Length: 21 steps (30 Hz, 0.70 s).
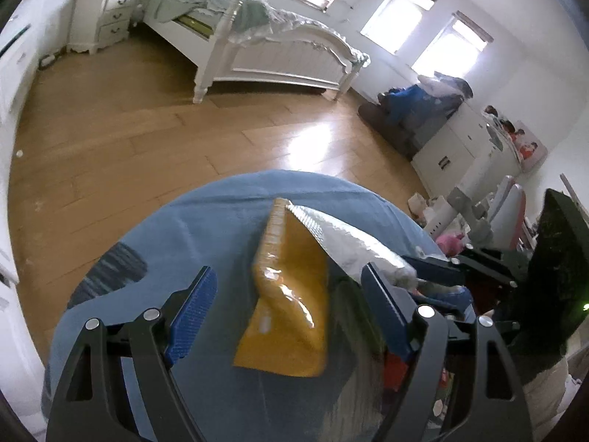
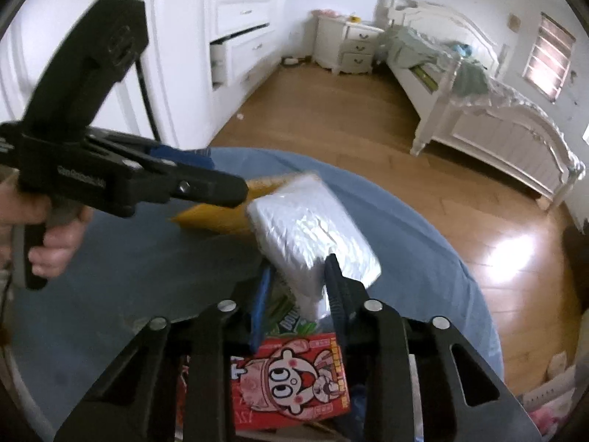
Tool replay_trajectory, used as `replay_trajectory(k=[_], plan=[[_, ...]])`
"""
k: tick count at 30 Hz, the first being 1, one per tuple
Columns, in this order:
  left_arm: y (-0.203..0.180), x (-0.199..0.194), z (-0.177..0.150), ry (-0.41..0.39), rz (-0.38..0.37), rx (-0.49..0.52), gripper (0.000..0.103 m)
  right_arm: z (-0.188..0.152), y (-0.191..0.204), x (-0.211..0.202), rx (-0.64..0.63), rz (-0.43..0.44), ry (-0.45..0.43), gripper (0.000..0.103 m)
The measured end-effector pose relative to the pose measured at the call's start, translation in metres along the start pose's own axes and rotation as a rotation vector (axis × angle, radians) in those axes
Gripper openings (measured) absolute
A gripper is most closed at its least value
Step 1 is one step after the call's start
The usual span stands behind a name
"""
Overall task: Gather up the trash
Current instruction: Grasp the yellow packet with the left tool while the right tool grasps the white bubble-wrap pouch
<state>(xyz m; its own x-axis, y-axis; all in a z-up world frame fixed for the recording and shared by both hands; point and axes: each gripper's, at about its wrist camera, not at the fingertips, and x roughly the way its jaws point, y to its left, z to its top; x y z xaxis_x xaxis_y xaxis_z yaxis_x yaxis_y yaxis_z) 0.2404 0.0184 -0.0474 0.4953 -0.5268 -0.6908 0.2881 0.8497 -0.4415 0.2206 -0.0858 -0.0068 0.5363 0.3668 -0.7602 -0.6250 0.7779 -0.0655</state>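
Note:
Both grippers hang over a bin lined with a blue bag [image 1: 206,221] [image 2: 405,221]. My left gripper [image 1: 287,270] [image 2: 217,176] is open. A yellow packet [image 1: 291,305] [image 2: 221,213] lies between its fingers, touching neither pad. My right gripper [image 2: 299,267] [image 1: 430,272] has narrow jaws shut on the near end of a silver foil packet [image 2: 313,235] [image 1: 353,250]. That packet slants up and away over the yellow one. Below the right gripper, inside the bin, lie a red cartoon carton [image 2: 294,379] and a green wrapper [image 2: 291,320].
A hand [image 2: 55,243] holds the left gripper's handle. Wood floor surrounds the bin. A white bed [image 1: 287,55], a nightstand [image 1: 106,18], a cupboard with an open drawer [image 2: 235,48] and a pile of clothes [image 1: 423,103] stand around. A small white scrap [image 2: 240,116] lies on the floor.

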Motion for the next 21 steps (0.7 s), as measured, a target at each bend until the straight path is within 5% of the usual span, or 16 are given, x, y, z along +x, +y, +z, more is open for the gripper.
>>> replay_trajectory(k=[4, 5, 7, 9, 13, 21], plan=[[-0.007, 0.015, 0.010, 0.027, 0.012, 0.035, 0.077, -0.010, -0.009, -0.025, 0.115, -0.016, -0.103, 0.025], [-0.007, 0.023, 0.011, 0.050, 0.021, 0.038, 0.071, -0.016, -0.014, -0.036, 0.153, -0.016, -0.134, 0.025], [-0.006, 0.036, 0.011, 0.100, 0.038, 0.030, 0.042, -0.029, -0.025, -0.060, 0.234, 0.003, -0.197, 0.024], [-0.002, 0.043, 0.007, 0.120, 0.053, 0.019, 0.035, -0.043, -0.032, -0.078, 0.288, 0.007, -0.239, 0.024], [-0.007, 0.021, 0.004, 0.026, 0.050, -0.014, 0.020, -0.070, -0.042, -0.107, 0.362, 0.007, -0.286, 0.024], [-0.079, -0.055, 0.006, -0.188, 0.055, 0.068, 0.020, -0.133, -0.064, -0.165, 0.525, 0.042, -0.406, 0.023]])
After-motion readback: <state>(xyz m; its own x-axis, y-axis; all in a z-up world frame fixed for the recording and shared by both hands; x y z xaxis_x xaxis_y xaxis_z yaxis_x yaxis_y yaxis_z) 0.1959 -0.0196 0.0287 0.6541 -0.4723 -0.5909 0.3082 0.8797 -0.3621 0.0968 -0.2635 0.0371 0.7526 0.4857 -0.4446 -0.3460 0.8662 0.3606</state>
